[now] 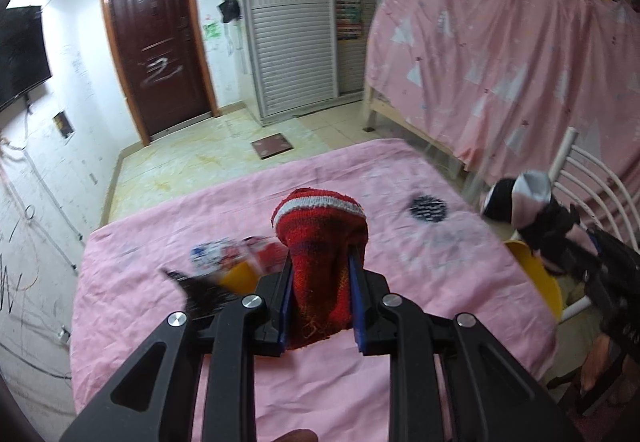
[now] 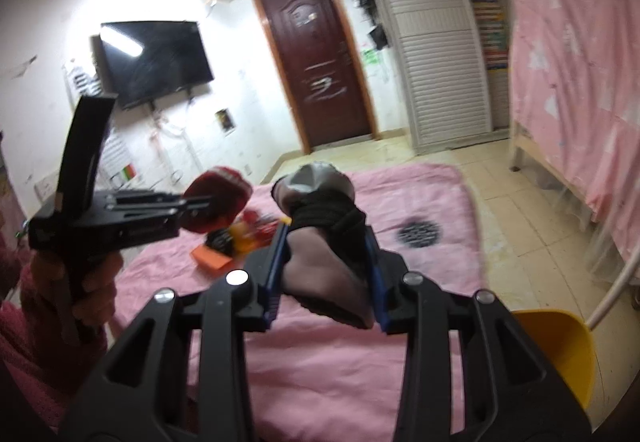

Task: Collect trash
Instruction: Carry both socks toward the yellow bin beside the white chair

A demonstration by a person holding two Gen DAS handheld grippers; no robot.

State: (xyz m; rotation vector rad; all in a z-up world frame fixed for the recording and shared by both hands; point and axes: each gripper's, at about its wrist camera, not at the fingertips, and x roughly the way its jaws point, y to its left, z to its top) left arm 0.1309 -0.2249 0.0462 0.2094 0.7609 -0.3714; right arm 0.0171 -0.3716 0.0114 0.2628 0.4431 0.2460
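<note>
My left gripper [image 1: 320, 274] is shut on a red knitted sock [image 1: 324, 242] with a white stripe, held above the pink-covered table [image 1: 400, 382]. It also shows in the right wrist view [image 2: 208, 212], with the red sock [image 2: 218, 198] in it. My right gripper [image 2: 326, 250] is shut on a black and grey bundle of cloth [image 2: 320, 210], also above the table; the same bundle shows in the left wrist view [image 1: 524, 202]. A blurred pile of wrappers and a small orange box [image 2: 240, 238] lies on the table, also in the left wrist view [image 1: 236, 262].
A yellow container [image 2: 560, 354] sits at the table's right edge, also in the left wrist view [image 1: 540, 278]. A black patterned spot [image 1: 427, 208] marks the cloth. A white chair [image 1: 600, 178], a bunk bed with a pink curtain [image 1: 500, 54] and a door [image 1: 156, 42] stand beyond.
</note>
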